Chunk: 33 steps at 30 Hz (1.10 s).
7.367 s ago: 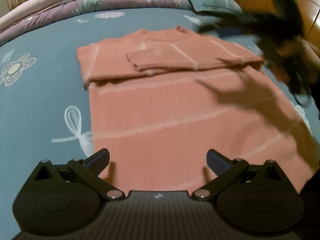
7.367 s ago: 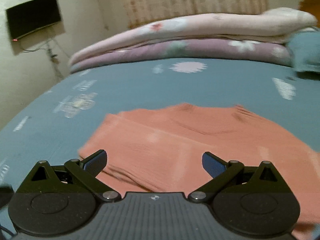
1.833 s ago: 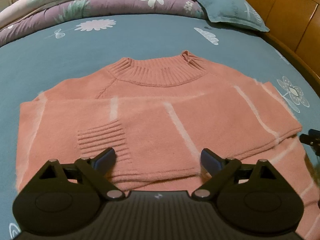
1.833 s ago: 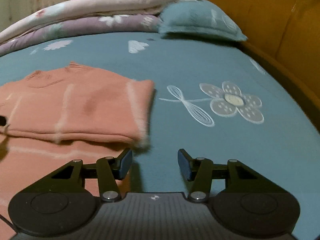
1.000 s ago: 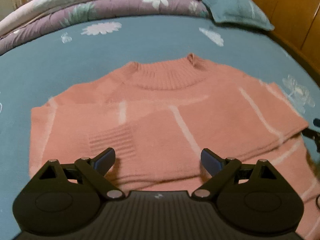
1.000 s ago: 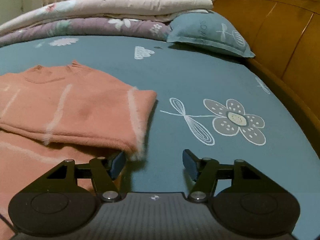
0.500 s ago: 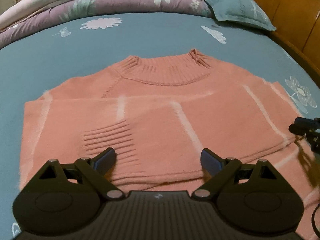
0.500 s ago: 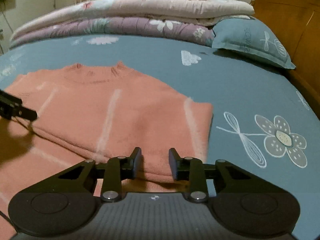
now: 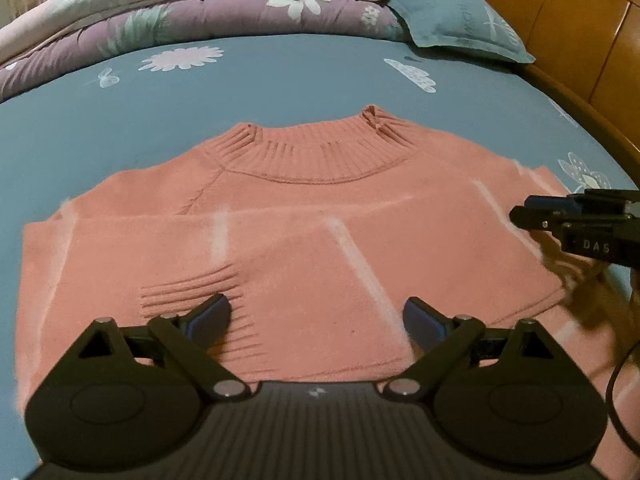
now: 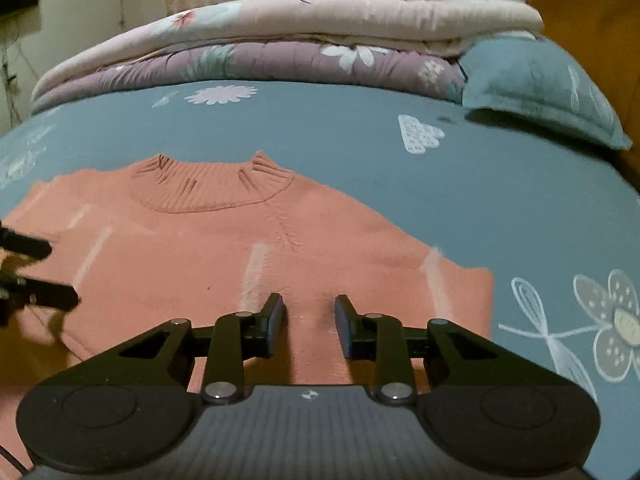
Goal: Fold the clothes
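Observation:
A salmon-pink knit sweater (image 9: 312, 232) with pale stripes lies flat on the teal bedsheet (image 9: 280, 76), collar away from me. Both sleeves are folded across its chest, and a ribbed cuff (image 9: 192, 292) shows near my left fingers. My left gripper (image 9: 316, 316) is wide open just above the folded sleeves, holding nothing. My right gripper (image 10: 310, 320) hovers over the sweater (image 10: 224, 240) near its right side. Its jaws stand a narrow gap apart with no cloth between them. In the left wrist view the right gripper (image 9: 528, 208) reaches in over the sweater's right edge.
Folded quilts (image 10: 280, 40) are stacked along the back of the bed, with a teal pillow (image 10: 540, 88) to their right. A wooden headboard (image 9: 580, 20) runs along the right side. A dark cable (image 9: 620, 380) hangs at the right.
My right gripper has swung left from the bare sheet to over the sweater's folded sleeve, and its jaws have narrowed. My left gripper has stayed open and barely moved.

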Each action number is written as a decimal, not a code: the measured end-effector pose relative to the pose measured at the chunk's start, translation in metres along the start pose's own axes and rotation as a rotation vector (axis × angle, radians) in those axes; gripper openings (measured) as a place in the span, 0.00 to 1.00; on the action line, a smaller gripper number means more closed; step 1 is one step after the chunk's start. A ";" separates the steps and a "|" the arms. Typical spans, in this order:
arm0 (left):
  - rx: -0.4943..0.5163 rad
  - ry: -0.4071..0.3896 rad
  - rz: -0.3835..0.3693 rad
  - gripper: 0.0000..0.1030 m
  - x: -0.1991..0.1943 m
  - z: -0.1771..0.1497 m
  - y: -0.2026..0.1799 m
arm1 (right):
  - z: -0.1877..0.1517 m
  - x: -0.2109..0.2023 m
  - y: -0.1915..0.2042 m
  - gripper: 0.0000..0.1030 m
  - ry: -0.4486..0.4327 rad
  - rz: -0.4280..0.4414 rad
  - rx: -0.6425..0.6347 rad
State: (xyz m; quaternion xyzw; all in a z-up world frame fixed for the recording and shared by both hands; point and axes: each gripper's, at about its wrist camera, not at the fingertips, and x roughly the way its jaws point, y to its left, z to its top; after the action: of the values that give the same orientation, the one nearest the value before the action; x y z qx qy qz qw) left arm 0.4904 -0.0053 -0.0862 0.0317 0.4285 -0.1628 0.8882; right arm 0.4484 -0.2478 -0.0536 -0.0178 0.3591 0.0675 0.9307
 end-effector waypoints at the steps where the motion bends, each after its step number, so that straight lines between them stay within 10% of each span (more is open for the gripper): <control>1: -0.001 0.001 -0.002 0.97 0.002 0.001 -0.001 | -0.003 -0.001 0.002 0.34 -0.004 -0.006 0.002; 15: -0.093 0.065 0.112 0.97 -0.065 -0.042 0.022 | -0.019 -0.074 0.011 0.64 0.072 0.015 0.044; 33: -0.152 0.133 0.112 0.97 -0.139 -0.147 0.002 | -0.095 -0.124 0.067 0.77 0.218 0.043 0.034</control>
State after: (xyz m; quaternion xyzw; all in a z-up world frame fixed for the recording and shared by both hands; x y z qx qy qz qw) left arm 0.3003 0.0622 -0.0723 -0.0011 0.4950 -0.0775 0.8654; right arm 0.2849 -0.2030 -0.0392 -0.0015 0.4593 0.0792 0.8847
